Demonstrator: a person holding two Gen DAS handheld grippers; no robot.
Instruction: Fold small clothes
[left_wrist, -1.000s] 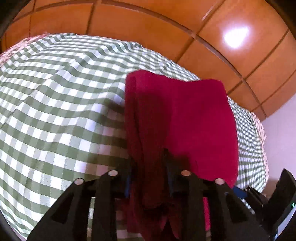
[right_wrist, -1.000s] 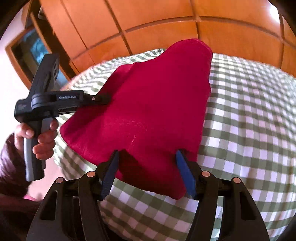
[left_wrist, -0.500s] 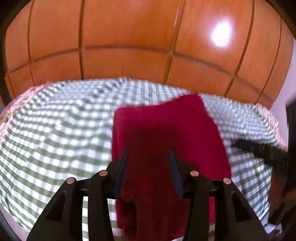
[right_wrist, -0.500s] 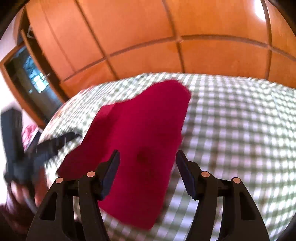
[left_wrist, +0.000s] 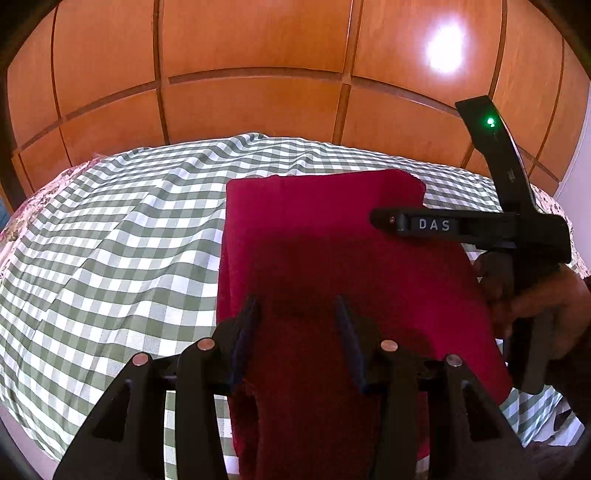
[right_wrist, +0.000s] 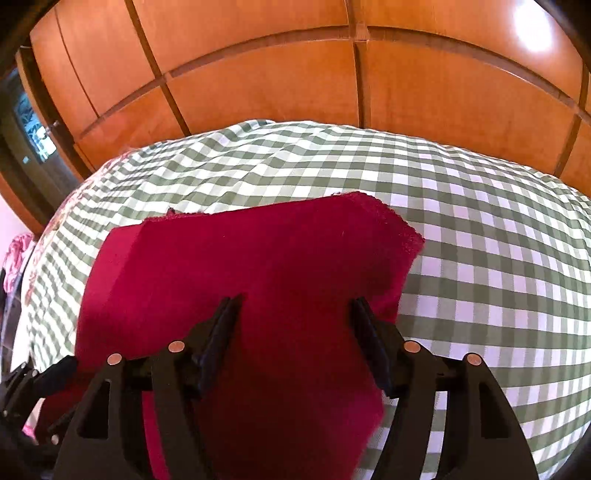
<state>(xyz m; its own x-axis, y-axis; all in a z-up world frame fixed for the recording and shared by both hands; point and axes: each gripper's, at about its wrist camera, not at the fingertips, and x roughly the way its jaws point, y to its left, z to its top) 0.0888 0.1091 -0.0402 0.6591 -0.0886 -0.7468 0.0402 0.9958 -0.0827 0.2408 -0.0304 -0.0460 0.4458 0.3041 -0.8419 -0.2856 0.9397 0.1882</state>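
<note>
— Cloth?
— Folded, flat on checked sheet
— Left gripper?
— Over near edge, jaws just widened, parted, gripping nothing
— Right gripper?
— Also parted, empty, above cloth

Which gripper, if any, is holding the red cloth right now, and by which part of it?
Neither. The red cloth lies flat on the checked bedcover. Both the left gripper and the right gripper hover above it with jaws apart.

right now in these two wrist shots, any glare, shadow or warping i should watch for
Left wrist view: bright glare spot on the wooden panels, dark shadow over the near half of the red cloth. Right wrist view: glare top right, checked bedcover bulging from fisheye, both frames sharp.
</note>
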